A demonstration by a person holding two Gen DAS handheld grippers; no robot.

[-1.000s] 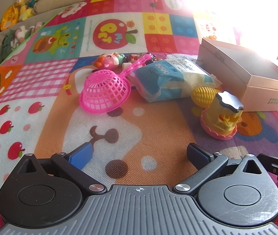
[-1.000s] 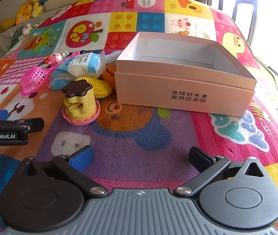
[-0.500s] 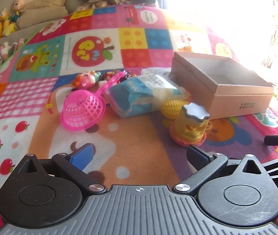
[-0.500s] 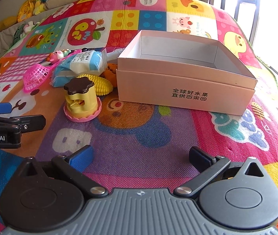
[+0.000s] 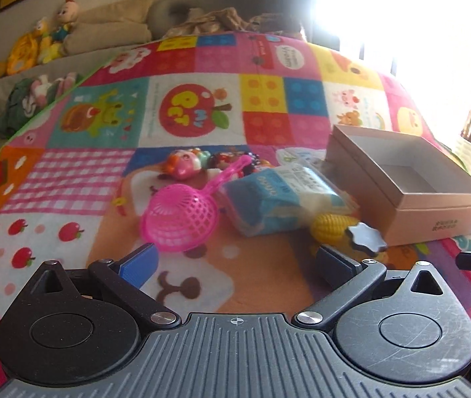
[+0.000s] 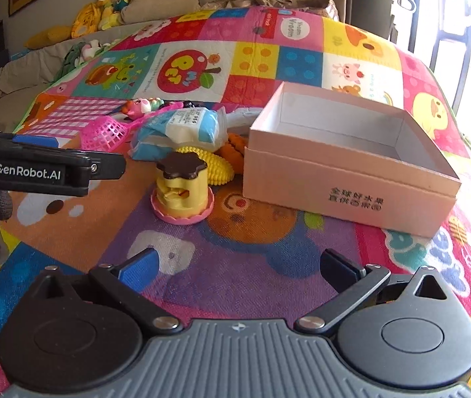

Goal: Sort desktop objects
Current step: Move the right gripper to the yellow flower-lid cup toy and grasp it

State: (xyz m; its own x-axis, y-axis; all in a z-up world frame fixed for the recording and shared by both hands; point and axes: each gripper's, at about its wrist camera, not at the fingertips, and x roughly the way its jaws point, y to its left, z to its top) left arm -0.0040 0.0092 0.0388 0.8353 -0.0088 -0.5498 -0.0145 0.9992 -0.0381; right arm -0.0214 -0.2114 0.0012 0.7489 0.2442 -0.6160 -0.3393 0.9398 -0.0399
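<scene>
In the left wrist view the yellow pudding toy (image 5: 364,240) is hidden behind the gripper's right finger except for its dark top. Strong window light washes out the upper right corner. An orange toy (image 6: 233,152) is mostly hidden between the corn (image 6: 217,165) and the box (image 6: 345,179). The small figures (image 6: 142,106) behind the pink scoop (image 6: 107,132) are too small to identify.

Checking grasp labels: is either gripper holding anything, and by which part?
Nothing is held: the left gripper and right gripper are both open, with only the mat between their fingers.
</scene>
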